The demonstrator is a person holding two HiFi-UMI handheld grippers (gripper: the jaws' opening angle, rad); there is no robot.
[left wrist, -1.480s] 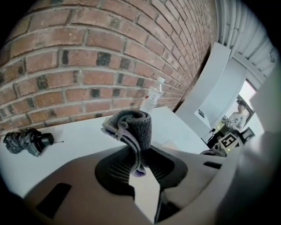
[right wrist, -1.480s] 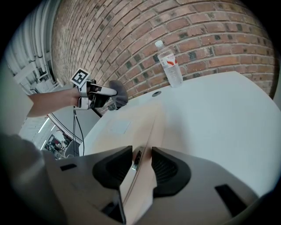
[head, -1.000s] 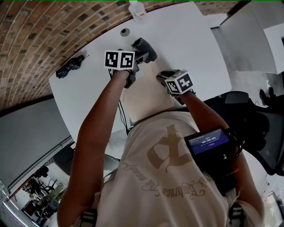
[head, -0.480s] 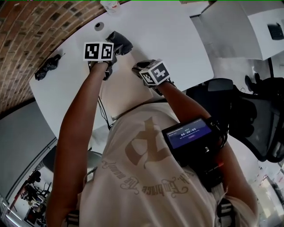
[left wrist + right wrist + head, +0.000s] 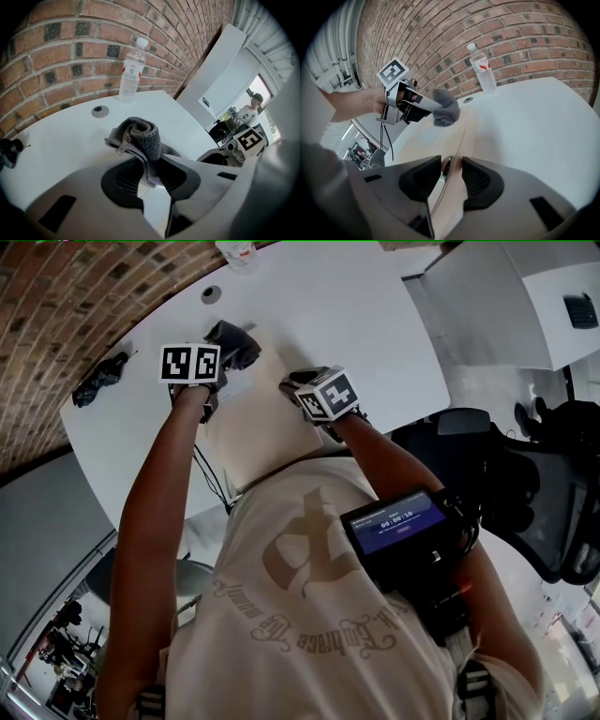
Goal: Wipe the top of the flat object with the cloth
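Your left claw (image 5: 151, 180) is pinching the grey cloth (image 5: 140, 138), bunched up at the far corner of the flat board (image 5: 445, 145) on the white table (image 5: 525, 122). Looks like it's touching the top, but hard to say. Your right claw (image 5: 451, 173) is clamped on the board's edge, bottle (image 5: 483, 70) back by the brick wall

Probably an office: white desks (image 5: 375, 324), a swivel chair (image 5: 553, 493), brick wall (image 5: 75, 296).

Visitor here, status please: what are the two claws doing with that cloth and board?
Left claw clamped on grey cloth, at far end of board. Right claw gripping its near edge. Water bottle on table beyond, apart from board.
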